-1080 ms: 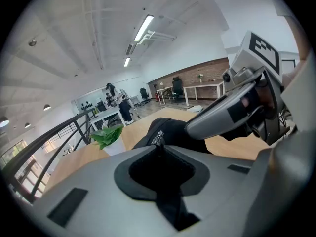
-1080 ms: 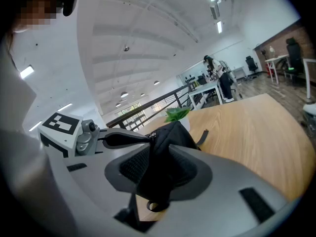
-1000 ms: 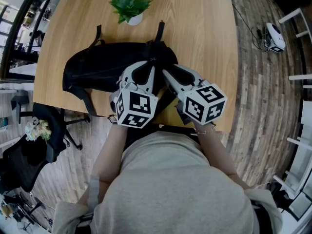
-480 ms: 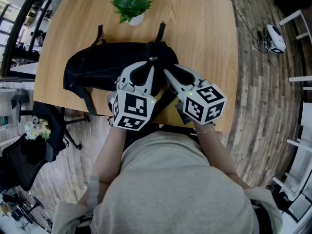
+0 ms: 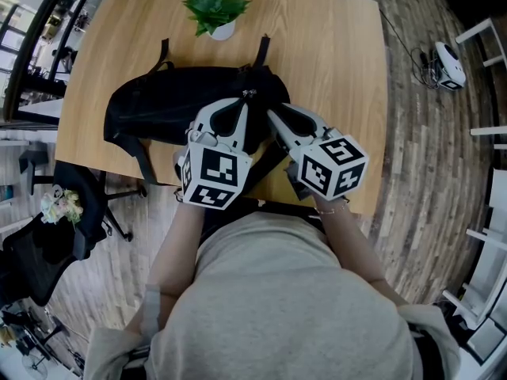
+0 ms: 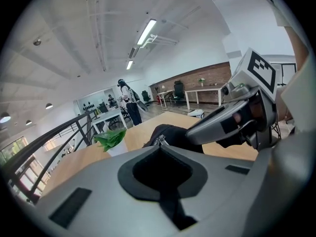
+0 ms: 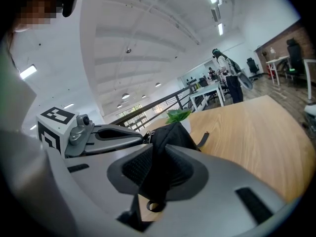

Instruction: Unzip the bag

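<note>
1. Clamping nearest the body: the right gripper [image 7: 157, 143] has just been closing its jaws. It now pinches a fold of black fabric at the bag's near right end, and a small loop hangs below the pads. I read this as the anchor hold.
2. The left gripper [image 6: 159, 144] sits just beside it. Its jaws have just closed fully together, with the tips on the metal zip pull [image 6: 160, 140]. The pull looks pinched, though it is thin and little of it shows.
3. The bag [image 5: 158, 109] is a black backpack lying flat on the wooden table [image 5: 341, 46] near its front edge, with its body running left.
4. Handling: the bag is soft and slumped and looks light. It will likely drag and bunch toward the pull unless the anchor keeps the fabric taut.
5. Hold points: the pull is small, hard and probably slippery, so grip it flat near its base and tow along the zip line, not upward. Keep the fabric grip close to the track.
6. Far side: the straps [image 5: 260, 50] trail toward a potted plant [image 5: 214, 10], which is well apart from the zip. A sliding bag could nudge it.
</note>
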`<state>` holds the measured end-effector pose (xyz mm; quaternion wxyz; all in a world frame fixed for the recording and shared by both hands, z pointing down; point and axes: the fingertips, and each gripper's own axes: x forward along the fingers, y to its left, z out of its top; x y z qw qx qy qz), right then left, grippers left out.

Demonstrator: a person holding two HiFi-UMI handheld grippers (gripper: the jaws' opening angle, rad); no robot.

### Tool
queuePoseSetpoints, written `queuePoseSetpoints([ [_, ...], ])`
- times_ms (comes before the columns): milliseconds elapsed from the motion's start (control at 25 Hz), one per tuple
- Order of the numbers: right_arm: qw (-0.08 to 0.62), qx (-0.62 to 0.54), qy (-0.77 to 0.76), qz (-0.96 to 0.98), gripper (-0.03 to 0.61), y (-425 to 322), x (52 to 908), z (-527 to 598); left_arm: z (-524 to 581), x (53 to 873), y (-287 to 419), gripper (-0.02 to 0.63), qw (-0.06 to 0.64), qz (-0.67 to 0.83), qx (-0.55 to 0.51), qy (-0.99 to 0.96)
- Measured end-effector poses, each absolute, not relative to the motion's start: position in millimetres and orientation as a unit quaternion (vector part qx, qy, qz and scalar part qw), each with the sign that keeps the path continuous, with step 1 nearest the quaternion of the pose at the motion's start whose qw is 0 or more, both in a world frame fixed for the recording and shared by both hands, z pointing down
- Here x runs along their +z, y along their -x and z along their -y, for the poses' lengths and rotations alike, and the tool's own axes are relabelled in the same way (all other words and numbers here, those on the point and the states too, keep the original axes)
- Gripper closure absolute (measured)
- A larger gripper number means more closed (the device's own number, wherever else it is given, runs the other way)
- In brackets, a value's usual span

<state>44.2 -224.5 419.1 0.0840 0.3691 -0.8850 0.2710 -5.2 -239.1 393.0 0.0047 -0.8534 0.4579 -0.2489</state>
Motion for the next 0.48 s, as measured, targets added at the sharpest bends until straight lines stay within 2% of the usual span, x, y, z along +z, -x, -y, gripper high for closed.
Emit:
queuePoseSetpoints([
  [120, 0.085, 0.264, -0.370, 0.887, 0.506, -45.6, 417.4, 225.4, 241.6, 392.2, 6.6, 0.595, -0.011, -0.464, -0.240, 0.853],
  [480, 0.082, 0.264, -0.370, 0.887, 0.508, -44.2, 417.5, 223.9, 246.9, 398.0, 5.3, 0.594, -0.039, -0.464, -0.230, 0.855],
])
